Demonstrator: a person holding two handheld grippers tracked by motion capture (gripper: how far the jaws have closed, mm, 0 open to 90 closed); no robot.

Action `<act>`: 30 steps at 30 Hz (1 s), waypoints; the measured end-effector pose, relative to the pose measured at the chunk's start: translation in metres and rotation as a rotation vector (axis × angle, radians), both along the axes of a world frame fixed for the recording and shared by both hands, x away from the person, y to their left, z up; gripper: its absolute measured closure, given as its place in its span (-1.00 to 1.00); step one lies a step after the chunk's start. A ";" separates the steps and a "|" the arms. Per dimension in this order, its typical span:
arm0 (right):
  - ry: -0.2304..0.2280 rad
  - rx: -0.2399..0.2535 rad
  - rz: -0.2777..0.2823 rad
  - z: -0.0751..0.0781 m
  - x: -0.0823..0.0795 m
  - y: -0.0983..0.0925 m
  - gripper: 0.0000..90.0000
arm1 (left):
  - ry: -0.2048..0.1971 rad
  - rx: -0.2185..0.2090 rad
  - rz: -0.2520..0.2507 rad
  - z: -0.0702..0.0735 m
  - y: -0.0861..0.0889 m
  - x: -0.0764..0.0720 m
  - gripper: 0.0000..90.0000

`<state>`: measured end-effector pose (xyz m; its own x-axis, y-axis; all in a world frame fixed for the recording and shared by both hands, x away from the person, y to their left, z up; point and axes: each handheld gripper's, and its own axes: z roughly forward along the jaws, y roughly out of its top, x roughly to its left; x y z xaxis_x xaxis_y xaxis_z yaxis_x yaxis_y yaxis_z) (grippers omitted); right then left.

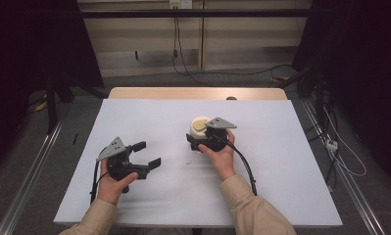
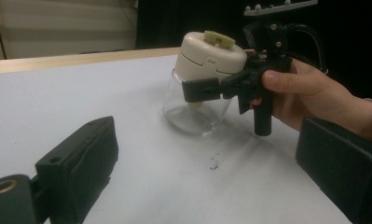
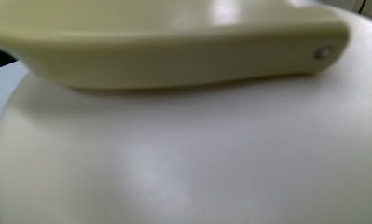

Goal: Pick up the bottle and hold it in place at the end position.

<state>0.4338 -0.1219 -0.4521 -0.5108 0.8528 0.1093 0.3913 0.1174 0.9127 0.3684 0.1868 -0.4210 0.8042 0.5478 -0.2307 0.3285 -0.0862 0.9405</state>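
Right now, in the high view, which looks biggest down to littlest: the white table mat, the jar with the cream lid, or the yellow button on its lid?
1. White table mat, by far the largest.
2. Jar, partly hidden by the right gripper clamped on it.
3. Yellow button, the smallest.

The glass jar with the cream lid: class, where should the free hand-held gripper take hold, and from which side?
Grip the clear glass body below the cream lid, coming in level from the open left hand-held gripper. The right hand-held gripper already clamps the jar just under the lid, leaving the rounded lower wall bare.
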 end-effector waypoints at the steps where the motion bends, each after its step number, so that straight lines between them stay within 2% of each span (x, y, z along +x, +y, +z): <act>1: 0.000 -0.001 0.002 0.000 0.000 0.000 -0.89 | 0.001 -0.002 -0.001 0.000 -0.002 0.001 -0.88; 13: 0.008 0.002 0.014 0.001 0.000 -0.002 -0.90 | -0.002 0.027 -0.037 0.006 -0.024 0.008 -0.88; 30: 0.019 -0.007 0.033 0.002 -0.002 -0.003 -0.90 | -0.010 0.028 -0.069 0.009 -0.043 0.011 -0.88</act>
<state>0.4322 -0.1253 -0.4500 -0.5366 0.8362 0.1131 0.4042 0.1370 0.9044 0.3793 0.1439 -0.4122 0.8426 0.4970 -0.2074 0.3111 -0.1348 0.9407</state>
